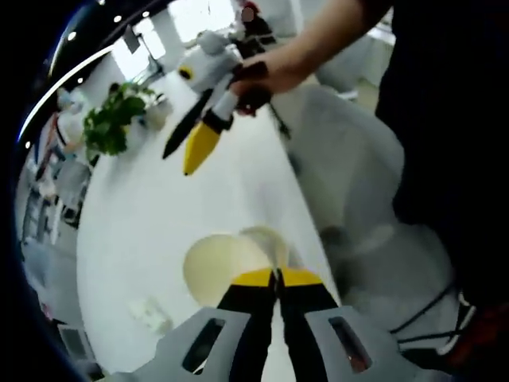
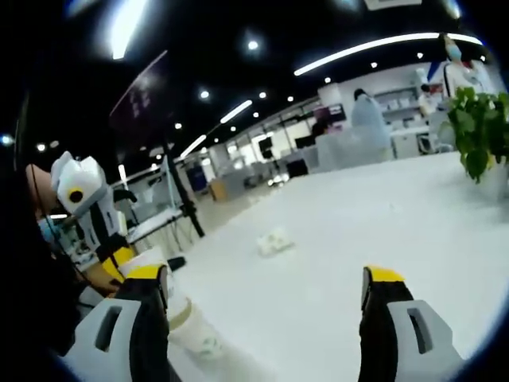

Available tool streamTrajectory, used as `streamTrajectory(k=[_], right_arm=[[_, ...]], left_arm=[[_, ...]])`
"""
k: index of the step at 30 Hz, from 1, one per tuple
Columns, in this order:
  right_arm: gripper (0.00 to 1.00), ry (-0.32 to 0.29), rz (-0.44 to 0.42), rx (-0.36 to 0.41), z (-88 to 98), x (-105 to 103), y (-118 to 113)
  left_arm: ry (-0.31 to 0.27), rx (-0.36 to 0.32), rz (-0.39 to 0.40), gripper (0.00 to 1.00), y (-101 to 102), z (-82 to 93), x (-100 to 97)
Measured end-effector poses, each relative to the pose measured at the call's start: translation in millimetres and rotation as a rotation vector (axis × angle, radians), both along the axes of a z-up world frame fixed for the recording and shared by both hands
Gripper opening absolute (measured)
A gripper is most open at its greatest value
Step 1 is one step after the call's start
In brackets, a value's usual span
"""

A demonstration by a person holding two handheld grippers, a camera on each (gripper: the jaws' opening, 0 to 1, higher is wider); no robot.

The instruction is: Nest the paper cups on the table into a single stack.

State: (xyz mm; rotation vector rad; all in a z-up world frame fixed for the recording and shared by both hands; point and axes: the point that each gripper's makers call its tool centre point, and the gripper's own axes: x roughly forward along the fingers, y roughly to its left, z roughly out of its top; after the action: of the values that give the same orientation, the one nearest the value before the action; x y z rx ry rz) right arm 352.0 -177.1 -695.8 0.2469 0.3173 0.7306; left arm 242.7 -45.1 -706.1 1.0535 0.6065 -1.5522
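Note:
A paper cup (image 1: 216, 267) lies with its cream inside turned toward me, right at my left gripper (image 1: 277, 275). The yellow-tipped jaws are shut on its rim, and a second rim (image 1: 269, 236) shows just behind. A hand holds my right gripper (image 1: 191, 142) further along the white table (image 1: 159, 215), above the surface. In the right gripper view, my right gripper (image 2: 264, 274) stands wide open with bare table between its jaws. A white cup (image 2: 189, 320) sits low by the left jaw, with the left gripper (image 2: 83, 199) beyond it.
A potted green plant (image 1: 115, 119) (image 2: 477, 127) stands at the far end of the table. A small crumpled white thing (image 1: 151, 314) (image 2: 274, 241) lies on the tabletop. White chairs (image 1: 350, 159) and the person's dark clothes flank the table edge.

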Motion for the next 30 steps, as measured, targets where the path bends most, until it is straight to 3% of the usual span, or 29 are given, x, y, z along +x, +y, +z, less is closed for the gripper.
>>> streamTrajectory(k=[30], right_arm=[[0.99, 0.025, -0.016, 0.011, -9.9, -3, -8]], left_arm=[[0.033, 0.078, -0.043, 0.00, -7, -28.8, -3.4]])
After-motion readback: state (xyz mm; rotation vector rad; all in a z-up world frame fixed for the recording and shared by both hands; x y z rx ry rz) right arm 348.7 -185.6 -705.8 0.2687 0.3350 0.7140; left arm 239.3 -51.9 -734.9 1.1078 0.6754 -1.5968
